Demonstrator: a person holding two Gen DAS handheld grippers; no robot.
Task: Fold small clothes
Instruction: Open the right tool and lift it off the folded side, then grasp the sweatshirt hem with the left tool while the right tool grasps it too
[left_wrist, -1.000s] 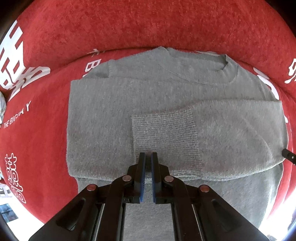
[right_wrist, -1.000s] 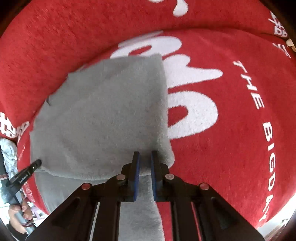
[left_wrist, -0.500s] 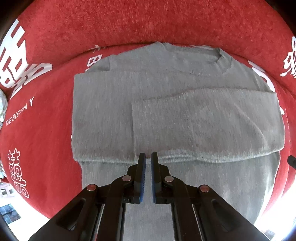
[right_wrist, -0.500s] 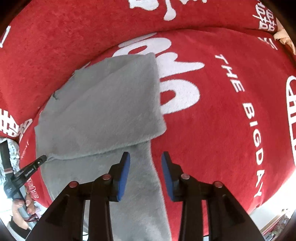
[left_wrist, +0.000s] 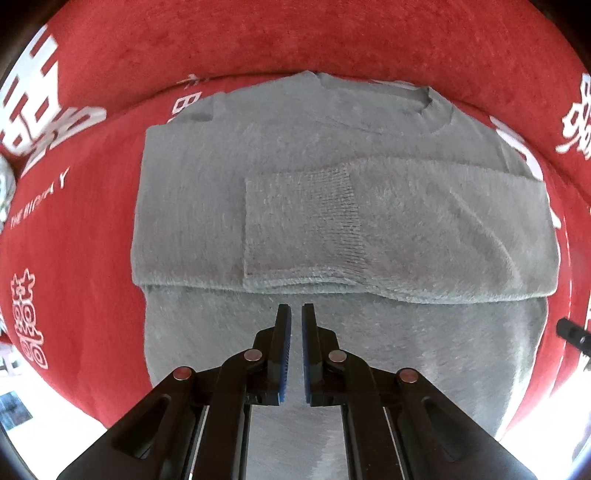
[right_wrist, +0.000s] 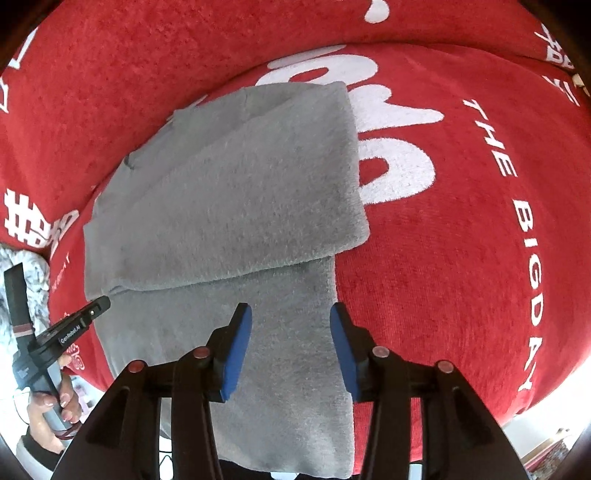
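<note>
A fuzzy grey knitted sweater (left_wrist: 207, 206) lies flat on a plush red cover with white lettering (left_wrist: 74, 258), its round neckline toward twelve o'clock in the left wrist view. Both sleeves are folded across the chest, the ribbed cuff (left_wrist: 301, 221) of the upper sleeve lying at the centre.

The left gripper (left_wrist: 296, 314), black with blue pads, hangs over the sweater's lower body at six o'clock; its jaws have just been opening to a narrow slit, with nothing between them, released from the cloth.

In the right wrist view the right gripper (right_wrist: 291, 314) stands well parted; its jaws have just been opening and grasp nothing, with the sweater's side edge below. At eight o'clock there, a hand (right_wrist: 51, 410) holds the left gripper's handle.
</note>
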